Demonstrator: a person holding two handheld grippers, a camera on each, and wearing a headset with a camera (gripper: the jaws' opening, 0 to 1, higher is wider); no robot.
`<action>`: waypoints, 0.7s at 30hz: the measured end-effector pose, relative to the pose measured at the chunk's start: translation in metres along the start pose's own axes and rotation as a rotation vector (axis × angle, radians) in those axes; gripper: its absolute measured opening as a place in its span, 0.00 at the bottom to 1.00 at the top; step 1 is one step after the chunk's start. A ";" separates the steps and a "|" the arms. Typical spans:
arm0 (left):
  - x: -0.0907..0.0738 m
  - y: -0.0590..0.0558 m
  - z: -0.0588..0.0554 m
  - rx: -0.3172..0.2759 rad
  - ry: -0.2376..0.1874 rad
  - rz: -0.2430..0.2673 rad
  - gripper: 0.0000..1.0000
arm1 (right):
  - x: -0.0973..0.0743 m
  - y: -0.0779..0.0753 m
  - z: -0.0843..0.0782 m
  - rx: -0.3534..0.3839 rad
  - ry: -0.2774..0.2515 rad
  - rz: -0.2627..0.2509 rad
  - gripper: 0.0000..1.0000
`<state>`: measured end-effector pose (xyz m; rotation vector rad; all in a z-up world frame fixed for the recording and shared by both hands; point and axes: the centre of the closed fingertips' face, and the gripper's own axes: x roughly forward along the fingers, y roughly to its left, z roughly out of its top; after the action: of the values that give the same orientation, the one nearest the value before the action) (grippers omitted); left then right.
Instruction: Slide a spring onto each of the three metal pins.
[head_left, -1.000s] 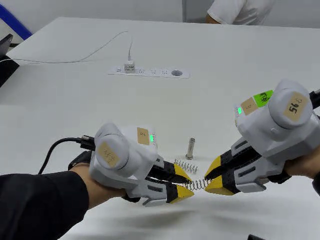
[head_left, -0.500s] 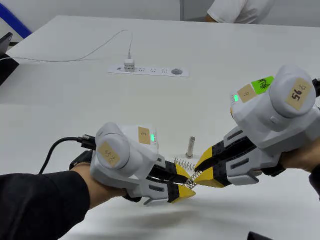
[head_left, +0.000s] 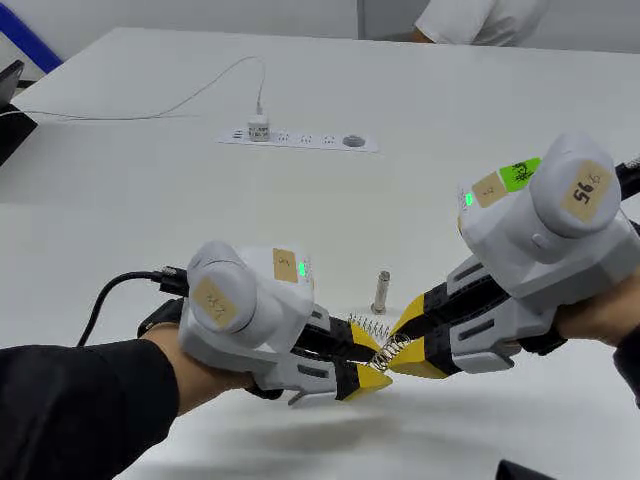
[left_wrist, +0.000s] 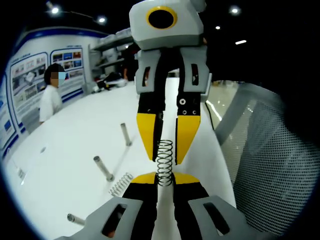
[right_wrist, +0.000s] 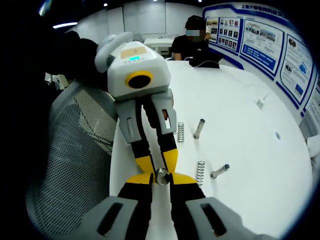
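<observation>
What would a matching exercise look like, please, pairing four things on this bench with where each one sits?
Things:
1. held spring
2. metal pin
3. loose spring
4. power strip

Places:
A. lies flat on the table beside the pin
B. far across the table, a white plug in it
C. stands upright on the table
D. spans between the tips of the left gripper and the right gripper

Pairs: 1-D, 2-C, 3-A, 4-B.

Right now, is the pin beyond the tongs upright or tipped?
Upright: the pin stands on end on the table.
</observation>
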<state>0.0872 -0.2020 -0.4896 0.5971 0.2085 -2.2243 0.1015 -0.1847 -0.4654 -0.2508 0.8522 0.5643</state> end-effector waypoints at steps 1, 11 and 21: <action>0.000 0.000 0.000 0.000 -0.002 -0.001 0.11 | 0.000 0.000 0.000 -0.001 -0.001 0.000 0.14; 0.001 0.000 0.002 -0.002 -0.011 0.004 0.11 | 0.000 -0.001 0.002 -0.007 -0.001 -0.006 0.12; 0.001 0.001 0.001 -0.012 -0.010 0.012 0.18 | -0.002 -0.003 -0.001 -0.008 0.014 -0.012 0.12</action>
<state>0.0866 -0.2033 -0.4888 0.5794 0.2130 -2.2125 0.1011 -0.1881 -0.4645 -0.2675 0.8619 0.5560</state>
